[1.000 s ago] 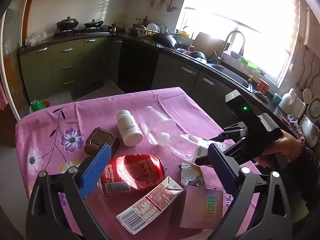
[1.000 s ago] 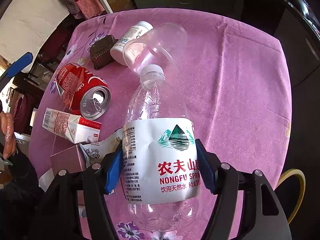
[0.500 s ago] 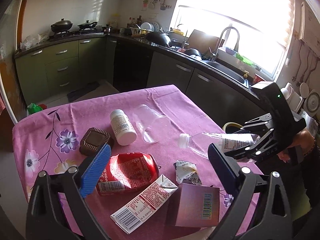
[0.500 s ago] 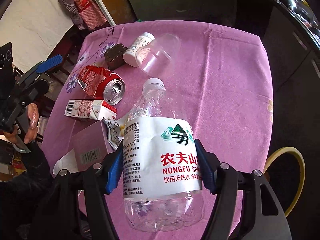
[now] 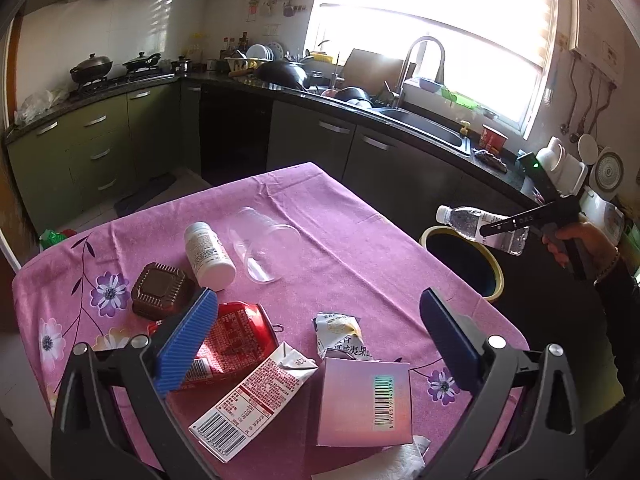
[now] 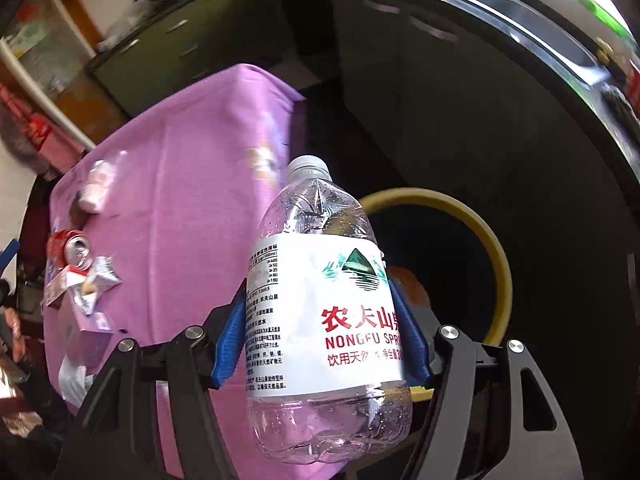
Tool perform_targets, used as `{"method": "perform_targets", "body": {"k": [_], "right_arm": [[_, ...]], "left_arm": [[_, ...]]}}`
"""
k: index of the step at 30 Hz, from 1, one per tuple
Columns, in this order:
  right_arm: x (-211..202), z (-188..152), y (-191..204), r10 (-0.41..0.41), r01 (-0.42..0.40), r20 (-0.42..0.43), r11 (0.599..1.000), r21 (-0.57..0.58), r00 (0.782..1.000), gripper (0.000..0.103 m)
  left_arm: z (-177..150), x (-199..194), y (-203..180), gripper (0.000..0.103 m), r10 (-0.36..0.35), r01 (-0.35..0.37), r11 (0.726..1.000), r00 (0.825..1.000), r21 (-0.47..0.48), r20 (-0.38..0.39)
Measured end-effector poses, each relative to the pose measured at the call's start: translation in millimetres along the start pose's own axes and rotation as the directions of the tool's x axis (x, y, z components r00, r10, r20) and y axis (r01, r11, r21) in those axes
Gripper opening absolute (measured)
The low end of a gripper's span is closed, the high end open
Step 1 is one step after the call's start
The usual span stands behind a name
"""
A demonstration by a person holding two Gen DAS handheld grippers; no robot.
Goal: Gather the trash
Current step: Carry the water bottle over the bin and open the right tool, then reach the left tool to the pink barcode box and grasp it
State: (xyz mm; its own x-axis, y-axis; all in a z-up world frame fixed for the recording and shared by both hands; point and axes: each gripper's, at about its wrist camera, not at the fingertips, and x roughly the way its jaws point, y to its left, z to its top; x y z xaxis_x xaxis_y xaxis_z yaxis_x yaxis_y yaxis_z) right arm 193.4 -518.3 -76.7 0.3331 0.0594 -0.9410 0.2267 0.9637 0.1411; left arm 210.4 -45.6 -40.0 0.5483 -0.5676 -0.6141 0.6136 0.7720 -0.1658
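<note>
Clamping the water bottle [image 6: 320,312] by its label, the right gripper [image 6: 324,340] has carried it off the pink table [image 5: 340,248] to above the yellow-rimmed bin [image 6: 496,248] at right, ready to drop, while the left gripper [image 5: 312,344] hangs wide open, empty, over the red can [image 5: 236,336], carton [image 5: 256,400] and box [image 5: 360,400].

Left wrist view looks from low at the near edge, down across the pink-clothed counter [image 5: 360,248] toward the kitchen sink [image 5: 424,126]. Right wrist view tilts steeply down beside that counter [image 6: 192,184], close above the yellow-rimmed bin [image 6: 496,248]; both views share counter and bin [image 5: 496,276].
</note>
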Motion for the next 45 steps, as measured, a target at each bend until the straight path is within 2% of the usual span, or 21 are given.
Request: {"method": "perform_targets", "body": {"k": [3,6,14,16,17,20,25,31,38,45], "right_arm": [[31,-6,-33,-0.046,0.049,-0.048,0.997,0.058,0.998,0.065],[51,-7,-49,-0.075,0.081,-0.069,0.993,0.090,0.995,0.065],[93,1,-67,-0.089,0.100,-0.110,0.989,0.105,0.990,0.067],[93,-2,-68,-0.116,0.126,-0.098,0.986,0.109,0.988,0.080],[91,-3,-69,-0.121,0.131,-0.087,0.985,0.113,0.989,0.080],[76,-11,-69,-0.097,0.104,-0.052,0.985,0.137,0.994,0.080],[35,-36,-56,-0.064,0.056,0.058,0.990,0.127,0.996,0.082],[8,-78,-32,0.052,-0.069,0.147,0.991,0.111,0.988,0.082],[6,-118,-16,0.156,-0.175,0.158,0.979,0.109,0.975,0.082],[14,-133,-14,0.218,-0.240,0.171,0.964,0.117,0.961,0.082]], "left_arm": [[0,4,-7,0.096,-0.025,0.025,1.000,1.000,0.011,-0.013],[-2,10,-11,0.096,-0.043,0.044,0.999,0.999,0.017,-0.032],[-5,17,-24,0.096,-0.058,0.061,0.997,0.996,0.043,-0.068],[-6,16,-29,0.096,-0.058,0.062,0.997,0.996,0.051,-0.074],[-7,16,-33,0.096,-0.059,0.064,0.996,0.995,0.059,-0.079],[-11,14,-39,0.096,-0.060,0.067,0.995,0.994,0.072,-0.093],[-19,13,-48,0.096,-0.065,0.074,0.995,0.989,0.065,-0.135],[-33,14,-59,0.096,-0.054,0.068,0.995,0.979,0.069,-0.194],[-52,28,-64,0.096,-0.025,0.049,0.996,0.960,0.078,-0.279],[-61,46,-55,0.096,-0.002,0.023,0.998,0.937,0.055,-0.349]]}}
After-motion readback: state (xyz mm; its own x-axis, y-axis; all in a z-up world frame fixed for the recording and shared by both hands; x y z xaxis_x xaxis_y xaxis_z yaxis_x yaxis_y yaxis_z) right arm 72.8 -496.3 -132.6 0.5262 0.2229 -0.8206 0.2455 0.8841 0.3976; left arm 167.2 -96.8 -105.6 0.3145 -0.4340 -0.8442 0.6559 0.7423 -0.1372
